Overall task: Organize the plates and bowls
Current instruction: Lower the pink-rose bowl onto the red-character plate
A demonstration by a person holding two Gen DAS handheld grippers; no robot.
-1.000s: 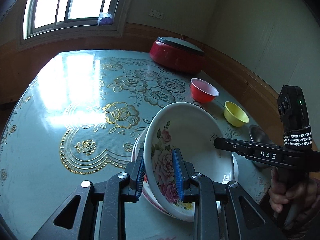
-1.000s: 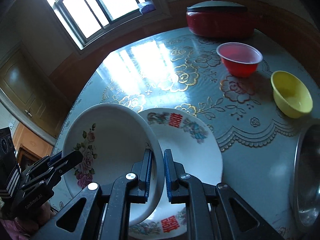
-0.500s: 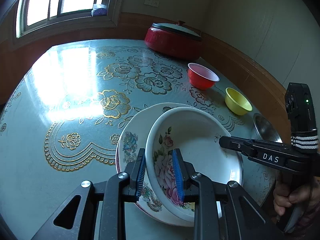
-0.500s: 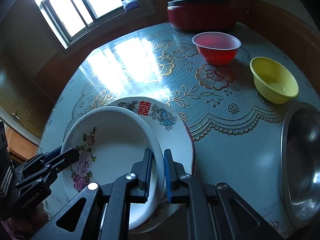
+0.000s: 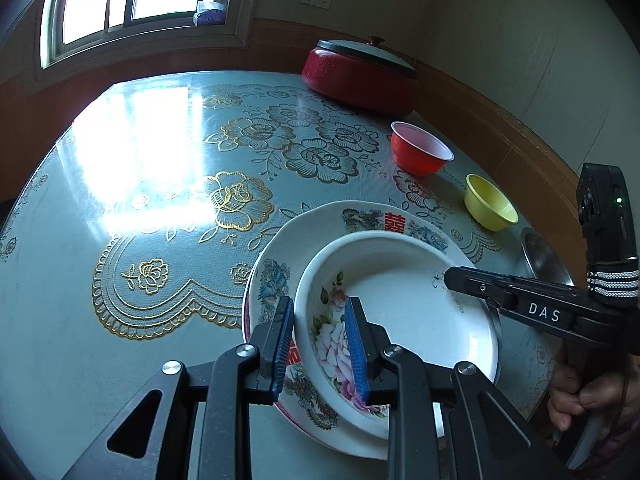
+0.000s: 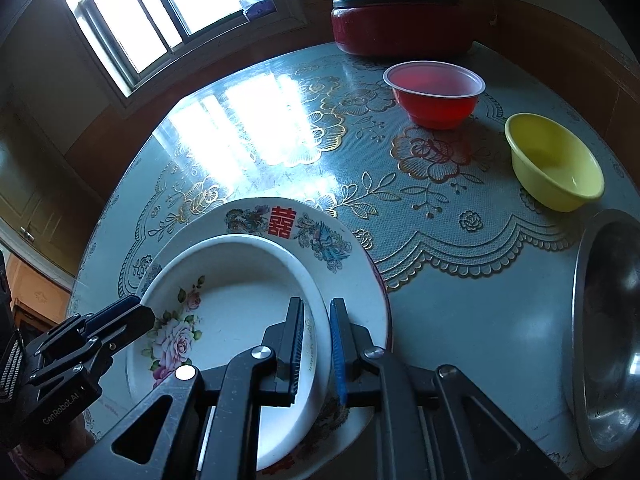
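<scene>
The flowered bowl sits in the big plate, both grippers straddling its rim. Left gripper looks clamped on. Right gripper is opening around the rim, contact hard to tell.

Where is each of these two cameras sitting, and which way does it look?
Left wrist: rides the left gripper, looks down across the table; the right gripper and a hand show.
Right wrist: rides the right gripper, looks down the same way; the left gripper shows.
Both share the flowered bowl on the plate, gripped from opposite rims, plus the red bowl and yellow bowl.
</scene>
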